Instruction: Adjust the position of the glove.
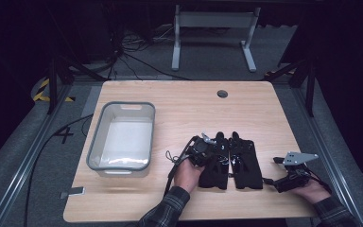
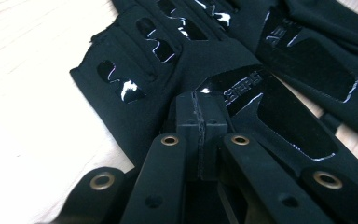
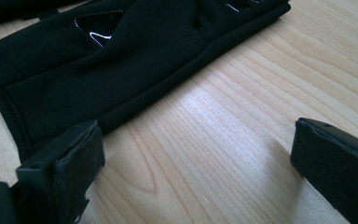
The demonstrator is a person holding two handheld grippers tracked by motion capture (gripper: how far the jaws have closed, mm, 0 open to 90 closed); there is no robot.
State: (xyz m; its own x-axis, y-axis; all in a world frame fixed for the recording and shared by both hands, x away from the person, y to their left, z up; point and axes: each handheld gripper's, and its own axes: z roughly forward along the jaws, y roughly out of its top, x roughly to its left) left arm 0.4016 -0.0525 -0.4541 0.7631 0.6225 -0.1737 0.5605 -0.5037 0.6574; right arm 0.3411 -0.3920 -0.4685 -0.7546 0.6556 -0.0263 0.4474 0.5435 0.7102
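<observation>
- Landmark: the grey tub [image 1: 121, 137] stands on the left part of the wooden counter [image 1: 179, 104]. All places below refer to this tub.
- Two black gloves lie flat on the counter to the right of the tub, side by side, fingers pointing away from the person.
- The left glove [image 1: 216, 163] is the one nearer the tub; the right glove [image 1: 245, 161] lies just beside it, on the side away from the tub.
- The left gripper [image 1: 210, 147] sits between the tub and the right glove, over the left glove. In the left gripper view its jaws are closed together, pads meeting, with their tips resting on the left glove [image 2: 168, 74]; whether any fabric is pinched between them cannot be told.
- The right gripper [image 1: 280, 174] rests well to the right of the tub, beyond the right glove. In the right gripper view its jaws stand wide open with bare counter [image 3: 242, 107] between them; one pad lies at the cuff edge of the right glove [image 3: 121, 60].
</observation>
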